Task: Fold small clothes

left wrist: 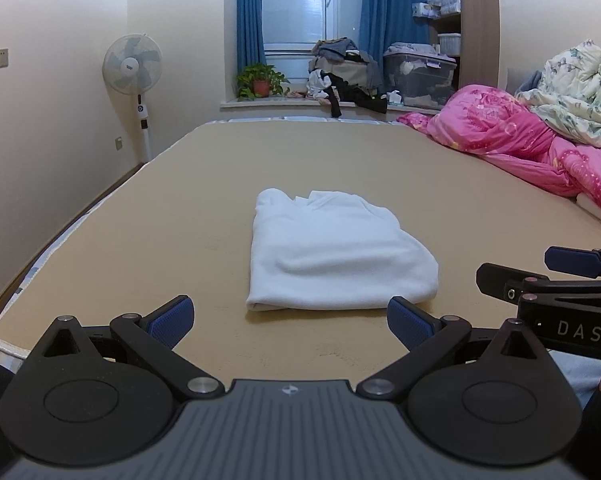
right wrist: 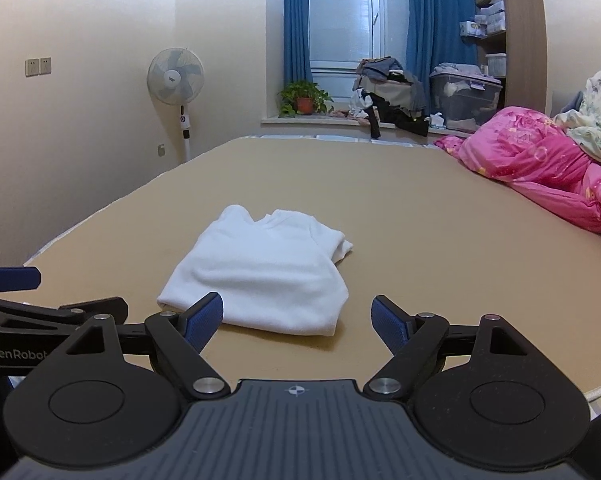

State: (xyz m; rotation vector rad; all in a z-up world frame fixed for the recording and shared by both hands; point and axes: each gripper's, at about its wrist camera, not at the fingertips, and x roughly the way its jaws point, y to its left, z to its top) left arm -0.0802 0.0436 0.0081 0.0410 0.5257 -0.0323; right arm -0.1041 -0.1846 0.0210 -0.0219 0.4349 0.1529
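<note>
A small white garment lies folded into a neat rectangle on the tan bed surface. It also shows in the right wrist view. My left gripper is open and empty, held just in front of the garment's near edge, apart from it. My right gripper is open and empty, near the garment's near right corner, not touching. The right gripper shows from the side in the left wrist view, and the left gripper shows at the left of the right wrist view.
A pink quilt and a floral blanket are piled along the bed's right side. A standing fan is by the left wall. The windowsill holds a plant, a clothes pile and a storage bin.
</note>
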